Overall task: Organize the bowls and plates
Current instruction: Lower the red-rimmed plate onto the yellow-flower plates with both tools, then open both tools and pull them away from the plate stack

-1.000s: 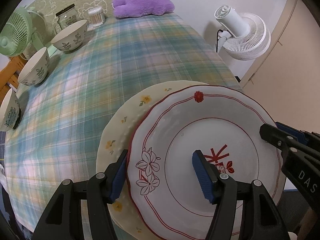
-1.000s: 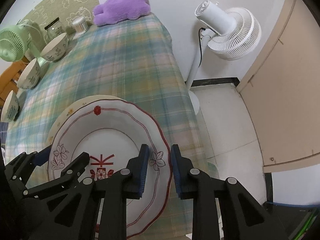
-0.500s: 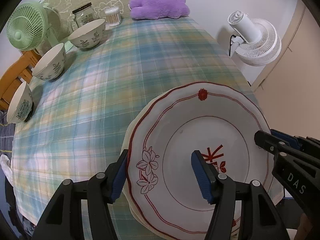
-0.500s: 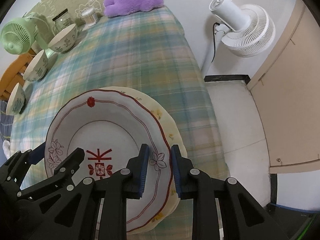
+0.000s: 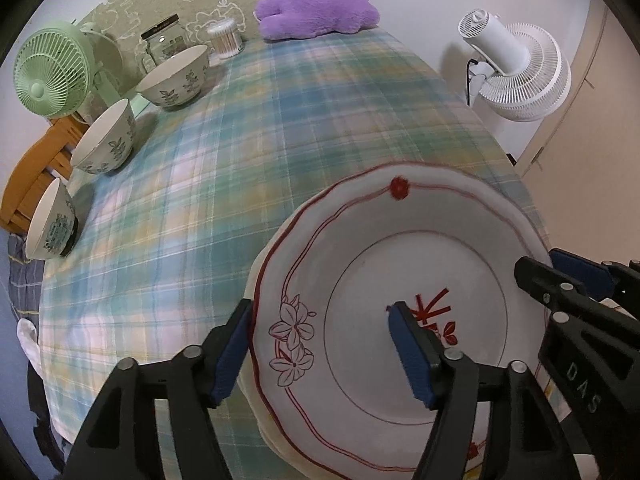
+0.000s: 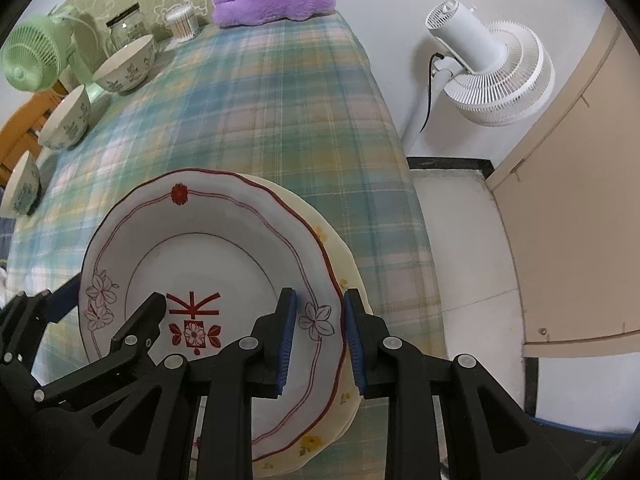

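Along the left edge of the checked tablecloth (image 5: 248, 152) three patterned bowls (image 5: 106, 138) stand in a row, well apart from the plates. Near the front, the red-rimmed plate (image 5: 400, 280) rests on a cream plate (image 6: 340, 264), almost squarely over it. The left gripper (image 5: 320, 344) straddles the red-rimmed plate's left rim; its jaws have just been opening and stand apart, neither pad pressing on it. The right gripper (image 6: 318, 334) brackets the opposite rim, its pads narrowly spaced; whether they still pinch it cannot be told. Both point steeply down, and the bowls lie nearer the left hand.
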Motion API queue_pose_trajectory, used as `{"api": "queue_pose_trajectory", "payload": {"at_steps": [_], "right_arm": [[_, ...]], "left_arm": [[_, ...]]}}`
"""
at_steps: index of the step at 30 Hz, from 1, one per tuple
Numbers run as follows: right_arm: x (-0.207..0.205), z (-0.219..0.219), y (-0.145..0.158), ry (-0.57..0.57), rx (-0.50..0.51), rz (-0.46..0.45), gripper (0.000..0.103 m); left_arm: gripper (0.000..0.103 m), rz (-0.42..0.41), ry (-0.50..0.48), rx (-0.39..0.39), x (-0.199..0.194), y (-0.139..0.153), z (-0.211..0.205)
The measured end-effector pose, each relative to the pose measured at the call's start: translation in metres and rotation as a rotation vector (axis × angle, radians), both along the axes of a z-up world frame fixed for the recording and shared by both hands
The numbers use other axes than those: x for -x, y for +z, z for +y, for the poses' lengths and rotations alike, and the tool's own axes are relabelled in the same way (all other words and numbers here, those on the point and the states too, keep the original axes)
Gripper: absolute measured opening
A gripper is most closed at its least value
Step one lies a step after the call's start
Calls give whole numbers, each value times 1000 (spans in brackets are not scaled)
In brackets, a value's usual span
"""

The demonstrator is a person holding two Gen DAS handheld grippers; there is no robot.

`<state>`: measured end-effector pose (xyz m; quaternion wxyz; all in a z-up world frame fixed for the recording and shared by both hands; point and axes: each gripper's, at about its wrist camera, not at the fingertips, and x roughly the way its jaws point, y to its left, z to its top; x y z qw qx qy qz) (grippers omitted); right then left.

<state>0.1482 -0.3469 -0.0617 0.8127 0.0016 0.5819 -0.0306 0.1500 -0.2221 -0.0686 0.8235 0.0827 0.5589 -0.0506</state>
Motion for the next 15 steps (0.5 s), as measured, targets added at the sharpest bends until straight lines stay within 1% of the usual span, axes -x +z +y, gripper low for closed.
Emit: {"api": "queue_pose_trajectory", "payload": {"at_steps": [2,5,6,8,9,10,12,15], "right_arm": [[-1,0,0,7,0,-2,28],[-6,0,0,24,4,-4,29],[-7,0,0,31,1,-3,31],[-12,0,0,40,-6,-3,40],[-14,-1,0,43,-9,-4,52],[-16,-1,0,47,-15,-8,61],[-18,1,1,58,-20,-13,64],[-22,5,3,73,-30,-9,64]], "left_arm": [[78,5,-3,1,-1,-1,-2],[83,8,4,4,-5,-3,-5],[84,10,7,6,-6,-3,-5],[84,10,12,11,-8,-2,-5],[84,8,19,17,-9,-2,-4],[84,8,30,18,-10,-2,-4],[84,12,41,20,-12,-2,-2],[84,19,70,30,-14,0,3]]}}
